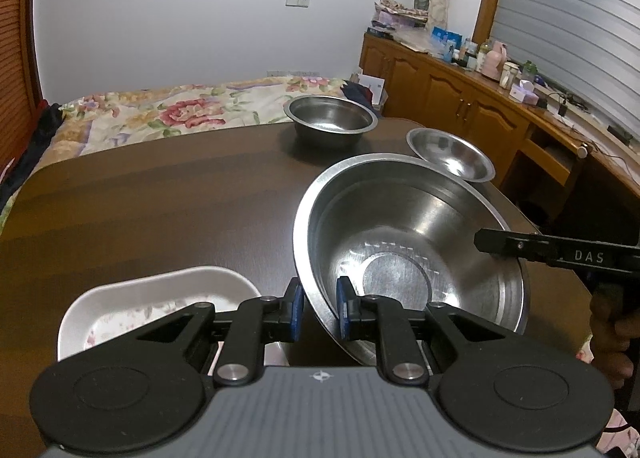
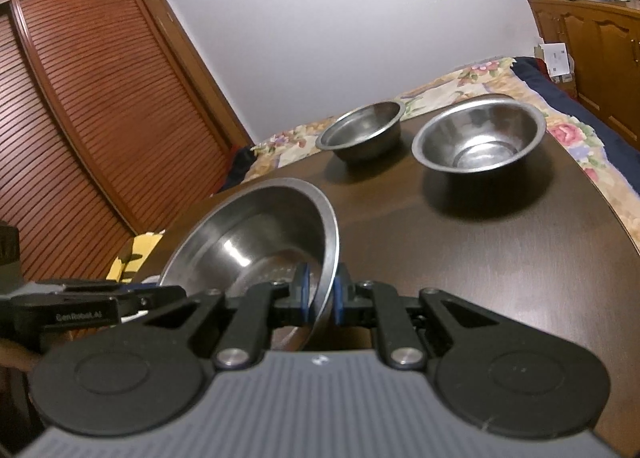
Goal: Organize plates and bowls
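A large steel bowl (image 1: 400, 242) hangs tilted over the dark wooden table (image 1: 160, 198), held from two sides. My left gripper (image 1: 320, 312) is shut on its near rim, blue pads on either side of the wall. My right gripper (image 1: 492, 248) reaches in from the right and clamps the opposite rim. In the right wrist view that same bowl (image 2: 256, 234) stands steeply, its rim pinched in my right gripper (image 2: 321, 296), with the left gripper (image 2: 168, 292) at the far side. A white floral plate (image 1: 160, 294) lies on the table just left of my left gripper.
Two smaller steel bowls (image 1: 332, 118) (image 1: 450, 154) sit near the table's far edge, and the right wrist view shows them side by side (image 2: 362, 130) (image 2: 480, 134). A floral bed (image 1: 180, 110) lies beyond the table. A wooden cabinet (image 1: 460, 98) runs along the right, a slatted wardrobe (image 2: 80, 118) on the left.
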`<state>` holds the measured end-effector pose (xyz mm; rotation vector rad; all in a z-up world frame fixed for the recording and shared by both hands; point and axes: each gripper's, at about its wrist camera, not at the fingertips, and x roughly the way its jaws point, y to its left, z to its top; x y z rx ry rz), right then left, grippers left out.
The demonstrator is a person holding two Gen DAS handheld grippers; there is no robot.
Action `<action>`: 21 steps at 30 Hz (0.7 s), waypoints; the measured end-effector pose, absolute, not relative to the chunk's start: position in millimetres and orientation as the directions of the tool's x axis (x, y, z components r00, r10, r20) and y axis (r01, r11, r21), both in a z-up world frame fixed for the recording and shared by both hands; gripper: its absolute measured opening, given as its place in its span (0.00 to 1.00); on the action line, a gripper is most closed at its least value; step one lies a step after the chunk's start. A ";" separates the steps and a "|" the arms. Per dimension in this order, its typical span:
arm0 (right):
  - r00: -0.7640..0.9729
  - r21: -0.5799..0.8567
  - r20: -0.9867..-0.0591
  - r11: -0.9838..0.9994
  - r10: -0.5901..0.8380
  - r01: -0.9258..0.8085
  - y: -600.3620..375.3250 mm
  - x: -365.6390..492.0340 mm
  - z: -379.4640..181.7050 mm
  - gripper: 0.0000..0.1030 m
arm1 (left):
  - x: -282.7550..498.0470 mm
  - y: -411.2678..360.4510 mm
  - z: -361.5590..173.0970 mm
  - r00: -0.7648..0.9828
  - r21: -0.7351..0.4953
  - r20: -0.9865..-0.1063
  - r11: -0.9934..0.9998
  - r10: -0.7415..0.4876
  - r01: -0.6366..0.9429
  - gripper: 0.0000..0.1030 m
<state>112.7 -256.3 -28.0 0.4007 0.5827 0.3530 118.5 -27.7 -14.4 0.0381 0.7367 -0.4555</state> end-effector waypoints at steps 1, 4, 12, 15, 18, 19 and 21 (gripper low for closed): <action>0.776 0.460 -0.463 0.864 0.429 -0.203 -256.5 111.3 -29.5 0.14 | 116.4 -27.3 -15.0 0.646 -0.125 -0.657 0.901 -0.389 0.415 0.19; 0.770 0.465 -0.468 0.862 0.434 -0.203 -257.5 105.8 -32.6 0.14 | 110.4 -27.5 -17.2 0.640 -0.122 -0.663 0.899 -0.389 0.420 0.19; 0.763 0.475 -0.472 0.857 0.442 -0.203 -258.8 96.8 -32.6 0.14 | 102.3 -26.4 -23.4 0.620 -0.146 -0.673 0.894 -0.403 0.423 0.19; 0.765 0.465 -0.471 0.860 0.440 -0.208 -257.8 96.6 -31.8 0.14 | 101.7 -26.4 -26.4 0.618 -0.144 -0.678 0.896 -0.398 0.420 0.19; 0.770 0.446 -0.472 0.870 0.429 -0.211 -256.3 96.4 -31.0 0.14 | 102.3 -26.5 -28.7 0.614 -0.147 -0.681 0.896 -0.399 0.419 0.19; 0.772 0.440 -0.473 0.873 0.425 -0.211 -255.7 96.4 -30.9 0.14 | 102.1 -25.8 -28.9 0.615 -0.147 -0.681 0.896 -0.399 0.418 0.19; 0.774 0.432 -0.476 0.878 0.418 -0.209 -254.9 96.6 -31.2 0.14 | 103.0 -25.9 -29.5 0.614 -0.150 -0.680 0.896 -0.400 0.417 0.19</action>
